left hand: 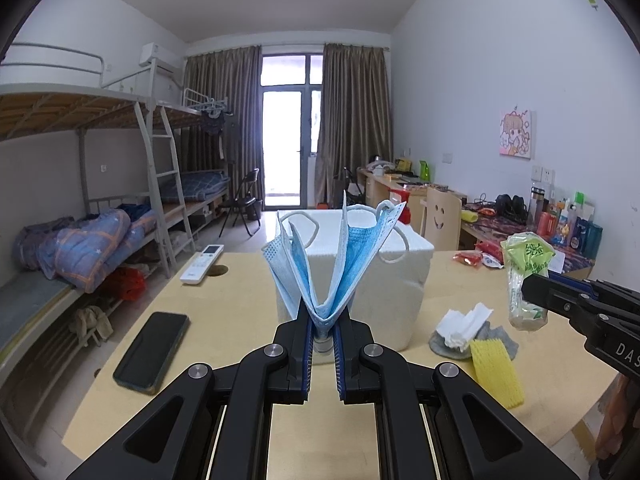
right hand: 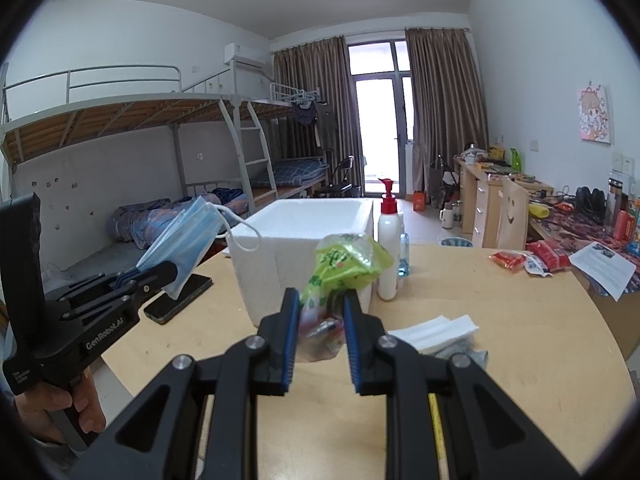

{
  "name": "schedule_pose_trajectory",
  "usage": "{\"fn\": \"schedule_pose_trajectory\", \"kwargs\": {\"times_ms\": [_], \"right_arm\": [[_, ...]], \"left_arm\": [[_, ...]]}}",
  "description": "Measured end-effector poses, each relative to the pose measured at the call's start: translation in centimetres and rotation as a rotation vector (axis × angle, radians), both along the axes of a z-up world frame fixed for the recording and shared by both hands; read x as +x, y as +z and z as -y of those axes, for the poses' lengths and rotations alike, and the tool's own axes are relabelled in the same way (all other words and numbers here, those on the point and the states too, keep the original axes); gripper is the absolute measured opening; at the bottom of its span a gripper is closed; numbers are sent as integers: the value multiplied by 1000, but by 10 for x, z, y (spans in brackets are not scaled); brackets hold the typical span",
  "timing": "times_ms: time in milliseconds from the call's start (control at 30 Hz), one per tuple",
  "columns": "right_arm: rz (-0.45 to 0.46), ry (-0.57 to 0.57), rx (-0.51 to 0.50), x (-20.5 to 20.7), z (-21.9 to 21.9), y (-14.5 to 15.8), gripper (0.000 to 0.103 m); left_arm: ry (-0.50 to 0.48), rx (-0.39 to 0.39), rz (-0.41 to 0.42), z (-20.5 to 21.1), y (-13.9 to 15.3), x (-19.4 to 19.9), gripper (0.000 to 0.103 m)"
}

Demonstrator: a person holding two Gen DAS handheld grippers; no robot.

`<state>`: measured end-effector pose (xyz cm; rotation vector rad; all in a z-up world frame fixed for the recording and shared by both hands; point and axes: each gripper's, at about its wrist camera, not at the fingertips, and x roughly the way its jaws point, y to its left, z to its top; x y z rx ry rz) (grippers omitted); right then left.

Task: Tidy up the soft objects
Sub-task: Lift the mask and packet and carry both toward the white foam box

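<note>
My left gripper [left hand: 323,328] is shut on a bundle of blue face masks [left hand: 334,260] and holds it up in front of the white foam box [left hand: 396,280]. The left gripper [right hand: 168,276] and masks [right hand: 188,240] also show at the left of the right wrist view. My right gripper [right hand: 322,312] is shut on a crumpled green and clear plastic bag [right hand: 340,268], held above the table before the foam box [right hand: 304,240]. The bag [left hand: 524,276] and right gripper [left hand: 532,288] show at the right of the left wrist view.
On the wooden table [left hand: 224,340] lie a black phone [left hand: 152,352], a white remote [left hand: 202,263], a white tissue [left hand: 464,322] on a grey sock [left hand: 496,338], and yellow foam netting [left hand: 496,372]. A pump bottle [right hand: 389,240] stands beside the box. Red packets [right hand: 532,260] lie far right.
</note>
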<state>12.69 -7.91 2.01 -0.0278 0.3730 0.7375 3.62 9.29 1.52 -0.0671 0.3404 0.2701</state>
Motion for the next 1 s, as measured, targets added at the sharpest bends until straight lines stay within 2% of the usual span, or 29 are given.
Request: {"fn": "schedule_pose_trajectory", "kwargs": {"times_ms": [400,633,1000], "right_arm": [[33,20,-1,18,-25,25,25],[18,27,-7,27,-30,22,25],[15,39,-15,42,-45,33,25]], "left_arm": [[3,18,31,-17,25,28,10],[-2,18,26,-21,27,35,10],[-42,20,17,-28,35,58,10]]}}
